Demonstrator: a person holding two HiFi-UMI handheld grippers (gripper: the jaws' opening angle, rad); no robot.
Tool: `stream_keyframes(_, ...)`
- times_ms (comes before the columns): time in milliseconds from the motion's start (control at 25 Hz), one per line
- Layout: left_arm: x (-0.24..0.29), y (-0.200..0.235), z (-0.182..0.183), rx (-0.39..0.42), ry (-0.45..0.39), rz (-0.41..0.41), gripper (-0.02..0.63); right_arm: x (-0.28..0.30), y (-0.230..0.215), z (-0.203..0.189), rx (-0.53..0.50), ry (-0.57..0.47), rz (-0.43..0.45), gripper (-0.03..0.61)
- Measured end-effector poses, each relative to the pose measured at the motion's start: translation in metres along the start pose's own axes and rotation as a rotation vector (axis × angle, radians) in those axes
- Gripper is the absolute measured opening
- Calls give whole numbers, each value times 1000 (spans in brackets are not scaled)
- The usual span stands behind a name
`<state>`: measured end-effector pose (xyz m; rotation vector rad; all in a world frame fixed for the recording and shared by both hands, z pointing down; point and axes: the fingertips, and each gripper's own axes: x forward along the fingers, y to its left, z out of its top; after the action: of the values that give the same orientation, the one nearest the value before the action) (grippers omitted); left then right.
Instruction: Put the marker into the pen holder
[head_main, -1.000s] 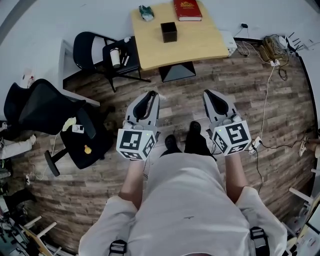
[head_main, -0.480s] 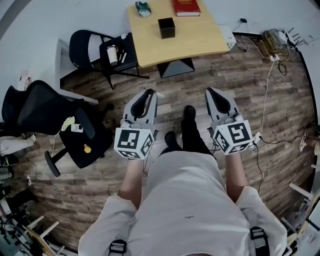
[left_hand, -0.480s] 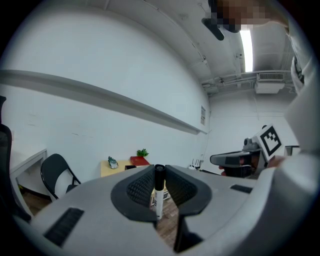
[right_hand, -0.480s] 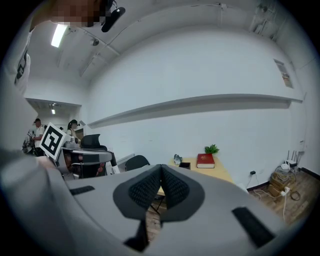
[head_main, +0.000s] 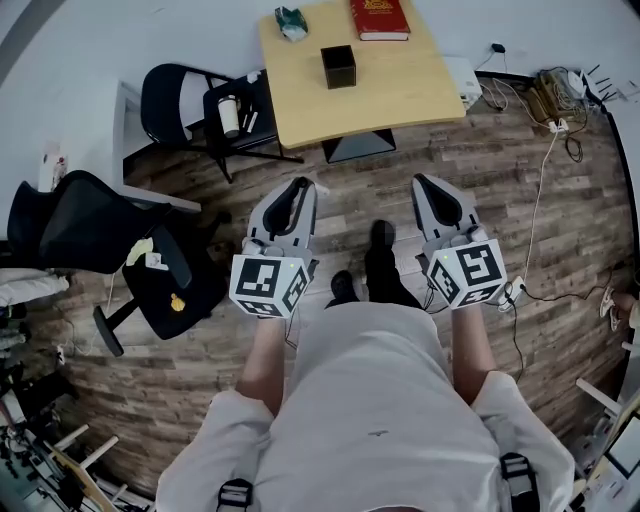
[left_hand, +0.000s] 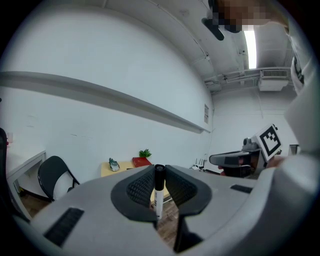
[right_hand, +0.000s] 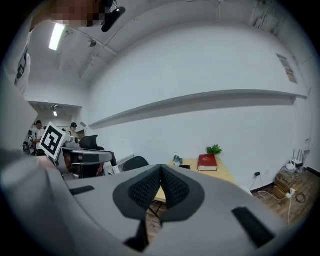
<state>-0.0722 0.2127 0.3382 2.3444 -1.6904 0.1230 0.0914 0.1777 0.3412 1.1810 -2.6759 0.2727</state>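
My left gripper (head_main: 299, 189) is shut on a marker (left_hand: 159, 192), white with a black cap, standing upright between the jaws in the left gripper view. My right gripper (head_main: 423, 184) is shut with nothing in it; its jaws meet in the right gripper view (right_hand: 161, 176). The black square pen holder (head_main: 338, 66) stands on the yellow table (head_main: 400, 90) far ahead of both grippers. Both grippers hang at waist height above the wooden floor, well short of the table.
On the table lie a red book (head_main: 379, 18) and a small green object (head_main: 292, 23). A black folding chair (head_main: 215, 110) stands left of the table, an office chair (head_main: 110, 240) further left. Cables (head_main: 548, 95) trail on the floor at right.
The view has shifted slightly as the person steps forward; one foot has moved ahead. Both grippers stay in the same pose, and the table remains far ahead.
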Motion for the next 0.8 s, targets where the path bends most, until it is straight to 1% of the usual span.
stream_keyframes(440, 71, 15, 25, -1, 2, 38, 63, 55, -55, 27, -6, -4, 52, -2)
stream_keyframes(800, 132, 13, 39, -3, 9, 79, 63, 92, -108, 39, -11, 5, 110, -2)
